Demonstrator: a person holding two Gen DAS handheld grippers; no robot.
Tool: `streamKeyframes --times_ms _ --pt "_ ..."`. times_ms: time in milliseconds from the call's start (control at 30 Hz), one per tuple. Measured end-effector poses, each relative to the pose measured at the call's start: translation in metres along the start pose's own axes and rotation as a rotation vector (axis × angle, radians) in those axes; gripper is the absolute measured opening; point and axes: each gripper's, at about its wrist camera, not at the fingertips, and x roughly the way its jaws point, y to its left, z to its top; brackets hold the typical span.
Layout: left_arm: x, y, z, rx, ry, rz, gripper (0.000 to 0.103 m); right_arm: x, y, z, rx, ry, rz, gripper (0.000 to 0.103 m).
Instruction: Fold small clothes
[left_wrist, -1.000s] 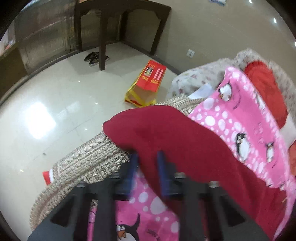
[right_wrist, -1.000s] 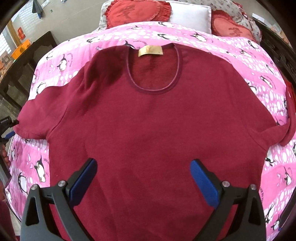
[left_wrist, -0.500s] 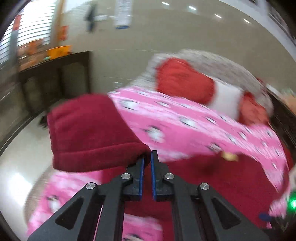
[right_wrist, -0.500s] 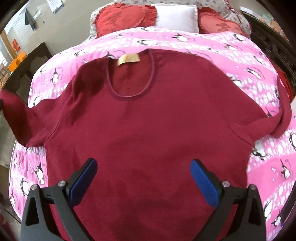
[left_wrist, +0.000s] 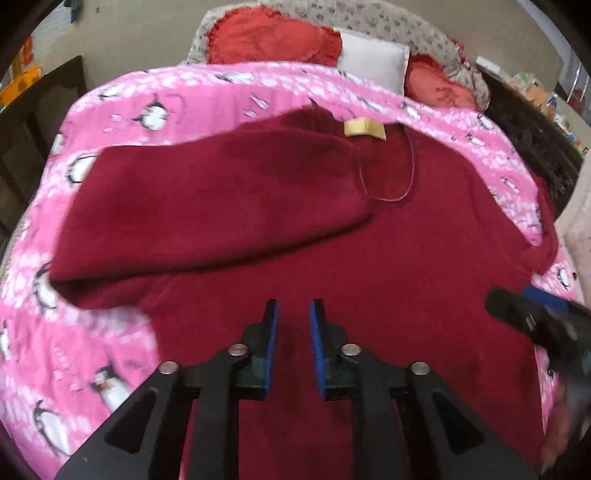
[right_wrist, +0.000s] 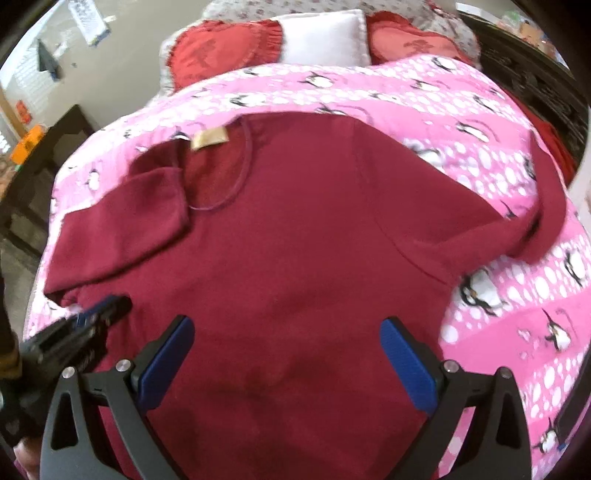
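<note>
Where sleeve (left_wrist: 207, 206) folds over, sweater (left_wrist: 369, 295) hides.

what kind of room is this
Most likely a bedroom at home: a pink penguin blanket covers a bed, red cushions and a white pillow sit at its head, and a dark red top lies spread on it.

left wrist: close above shirt (left_wrist: 369, 277), facing pillows | right wrist: same | shared: shirt (right_wrist: 314, 258)
</note>
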Motion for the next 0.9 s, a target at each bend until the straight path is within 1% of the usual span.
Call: streamKeyframes --times_ms 33,67,133,167,200,233,267,300,367,433,467,500,533,567,600,633,700,733,800,833,900 --pt "-0.010 0.008 -0.002 0.000 -0.017 0.015 0.008 0.001 0.005 0.003 -0.014 -0.003 0.024 0.102" --pt "-0.010 0.011 -0.005 -0.001 -0.027 0.032 0.011 0.002 0.010 0.007 -0.025 -0.006 0.049 0.102" --pt "-0.017 0.033 -0.007 -0.005 -0.044 0.113 0.011 0.006 0.023 0.019 -0.053 -0.023 0.115 0.102" --pt "-0.017 0.046 -0.007 -0.012 -0.041 0.170 0.011 0.009 0.031 0.026 -0.072 -0.035 0.140 0.102" --pt "-0.017 0.054 -0.009 -0.021 -0.038 0.200 0.011 0.012 0.040 0.035 -0.092 -0.047 0.156 0.101" --pt "-0.014 0.070 -0.007 -0.052 -0.027 0.243 0.011 0.017 0.050 0.045 -0.112 -0.061 0.159 0.098" --pt "-0.011 0.078 -0.004 -0.075 -0.021 0.256 0.011 0.022 0.060 0.055 -0.131 -0.075 0.156 0.091" --pt "-0.006 0.093 -0.002 -0.125 -0.016 0.271 0.011 0.027 0.069 0.063 -0.147 -0.081 0.153 0.085" --pt "0.002 0.109 0.002 -0.179 -0.008 0.290 0.011 0.046 0.088 0.082 -0.191 -0.083 0.130 0.078" --pt "0.006 0.128 0.002 -0.232 0.000 0.309 0.011 0.063 0.101 0.093 -0.229 -0.075 0.094 0.075" --pt "0.009 0.132 0.001 -0.241 0.008 0.314 0.011 0.072 0.106 0.097 -0.251 -0.070 0.080 0.070" --pt "0.011 0.138 0.000 -0.253 0.021 0.316 0.011 0.080 0.111 0.098 -0.271 -0.064 0.078 0.052" --pt "0.015 0.143 0.000 -0.271 0.032 0.302 0.011 0.089 0.114 0.101 -0.282 -0.048 0.100 0.038" --pt "0.016 0.146 0.000 -0.283 0.035 0.291 0.011 0.098 0.116 0.102 -0.276 -0.012 0.144 0.014" --pt "0.017 0.147 0.000 -0.291 0.031 0.284 0.011 0.101 0.117 0.103 -0.266 0.004 0.145 0.010" --pt "0.018 0.147 0.001 -0.291 0.028 0.282 0.011 0.097 0.116 0.103 -0.253 -0.012 0.140 0.007" --pt "0.017 0.147 0.000 -0.284 0.024 0.281 0.011 0.076 0.108 0.101 -0.209 -0.045 0.215 0.006" --pt "0.016 0.147 -0.001 -0.284 0.022 0.282 0.011 0.061 0.101 0.100 -0.182 -0.064 0.261 0.006" --pt "0.013 0.145 -0.002 -0.277 0.018 0.287 0.011 0.032 0.086 0.098 -0.141 -0.093 0.324 0.006" --pt "0.012 0.141 -0.001 -0.268 0.015 0.292 0.011 0.016 0.078 0.096 -0.125 -0.116 0.343 0.006" --pt "0.006 0.137 -0.003 -0.259 0.016 0.286 0.011 -0.009 0.063 0.094 -0.123 -0.154 0.346 0.006"
